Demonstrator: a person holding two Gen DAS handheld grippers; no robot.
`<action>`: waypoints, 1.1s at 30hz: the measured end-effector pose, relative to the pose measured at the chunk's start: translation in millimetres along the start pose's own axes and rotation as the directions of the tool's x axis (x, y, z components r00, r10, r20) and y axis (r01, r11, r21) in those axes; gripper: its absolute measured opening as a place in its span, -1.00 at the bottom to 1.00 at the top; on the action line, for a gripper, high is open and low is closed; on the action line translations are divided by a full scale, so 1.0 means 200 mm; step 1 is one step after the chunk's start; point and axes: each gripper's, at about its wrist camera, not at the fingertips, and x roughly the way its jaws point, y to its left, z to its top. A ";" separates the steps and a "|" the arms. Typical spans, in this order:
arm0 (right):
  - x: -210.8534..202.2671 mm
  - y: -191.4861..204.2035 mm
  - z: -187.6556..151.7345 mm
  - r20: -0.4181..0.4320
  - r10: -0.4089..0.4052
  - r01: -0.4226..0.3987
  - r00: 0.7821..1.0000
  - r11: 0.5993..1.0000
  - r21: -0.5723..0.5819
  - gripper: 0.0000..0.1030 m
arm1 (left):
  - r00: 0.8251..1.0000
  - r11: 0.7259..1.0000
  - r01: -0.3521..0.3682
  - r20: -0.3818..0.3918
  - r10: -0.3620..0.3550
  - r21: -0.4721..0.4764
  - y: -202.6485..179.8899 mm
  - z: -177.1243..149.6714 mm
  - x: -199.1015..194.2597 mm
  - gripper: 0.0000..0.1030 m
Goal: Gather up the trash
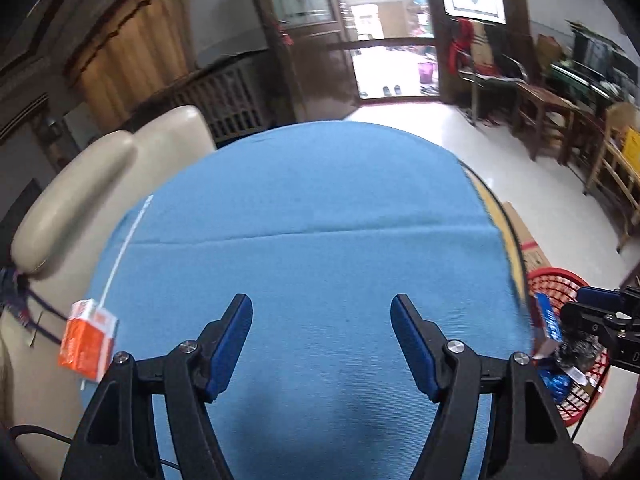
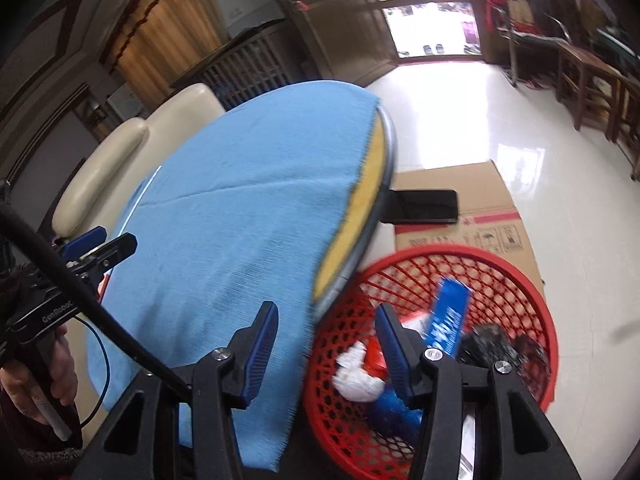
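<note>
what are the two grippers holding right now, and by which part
Nothing. The left gripper stands open over the blue tablecloth with nothing between its pads; the right gripper is open too, above the red basket.

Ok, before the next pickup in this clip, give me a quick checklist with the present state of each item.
1. Left gripper free: ok, fingers apart over the blue cloth, nothing between them.
2. Right gripper free: ok, fingers apart, nothing gripped.
3. Trash left to collect: not ok, an orange carton sits at the cloth's left edge.
4. Red basket within view and upright: ok, beside the table on the floor, already holding a blue box and white wrappers.
5. Room left in the basket: cannot tell, its bottom is partly hidden.
6. Rest of the cloth free of trash: ok in the part visible.
</note>
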 end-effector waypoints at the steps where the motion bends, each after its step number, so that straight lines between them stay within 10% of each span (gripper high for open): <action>1: 0.01 0.05 0.02 0.001 0.008 -0.008 1.000 1.000 -0.020 0.06 | 1.000 0.999 -0.025 0.005 0.025 -0.020 0.06 -0.01 -0.01 0.41; 21: 0.06 1.09 0.20 0.152 0.159 -0.087 0.976 0.915 -0.394 0.20 | 0.951 0.901 -0.299 -0.020 0.309 -0.316 0.88 -0.27 -0.24 0.41; 33: 0.14 1.28 0.02 0.112 0.135 -0.074 0.984 0.898 -0.435 0.25 | 0.937 0.875 -0.333 -0.016 0.350 -0.352 1.01 -0.40 -0.36 0.41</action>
